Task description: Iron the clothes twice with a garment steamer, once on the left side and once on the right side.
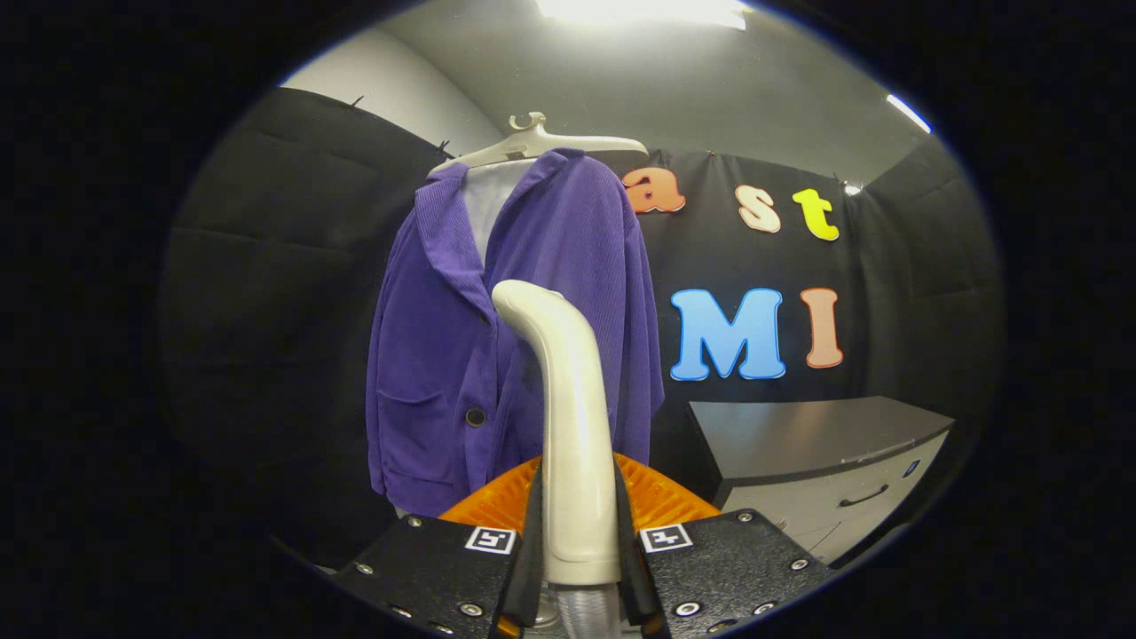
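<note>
A white plastic hanger (541,142) carries a purple corduroy jacket (461,355), which hangs open in front of the black wall. To the jacket's right stands a light grey cabinet (799,444) with a dark flat top and a drawer handle. The gripper (577,524) has both fingers pressed on the cream steamer handle (568,399).

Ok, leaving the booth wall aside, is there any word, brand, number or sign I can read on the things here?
Readable text: none.
Square black-and-white markers on the black tool, which is shut on the cream plastic garment steamer: patterns, no words.
Small blue sticker on the grey cabinet: too small to read.
Purple corduroy jacket: no label visible.
</note>
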`<state>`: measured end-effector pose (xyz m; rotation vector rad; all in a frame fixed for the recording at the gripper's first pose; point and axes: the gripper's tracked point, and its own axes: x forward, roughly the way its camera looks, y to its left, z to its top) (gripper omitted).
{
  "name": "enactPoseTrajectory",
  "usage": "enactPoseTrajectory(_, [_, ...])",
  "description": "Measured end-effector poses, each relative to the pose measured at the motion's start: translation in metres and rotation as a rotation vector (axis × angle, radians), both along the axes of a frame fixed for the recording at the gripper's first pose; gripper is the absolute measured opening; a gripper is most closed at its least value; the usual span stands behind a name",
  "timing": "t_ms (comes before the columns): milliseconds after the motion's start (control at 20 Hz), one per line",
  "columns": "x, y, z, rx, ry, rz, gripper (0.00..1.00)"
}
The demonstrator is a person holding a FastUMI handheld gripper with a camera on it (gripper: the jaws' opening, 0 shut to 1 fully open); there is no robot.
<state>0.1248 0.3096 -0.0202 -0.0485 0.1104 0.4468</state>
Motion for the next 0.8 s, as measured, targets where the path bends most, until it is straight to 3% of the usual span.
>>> enactPoseTrajectory(450, [-0.025, -0.004, -0.072, -0.043, 0.049, -0.018, 0.36])
enactPoseTrajectory(800, [-0.048, -0.007, -0.100, -0.049, 0.012, -0.024, 0.36])
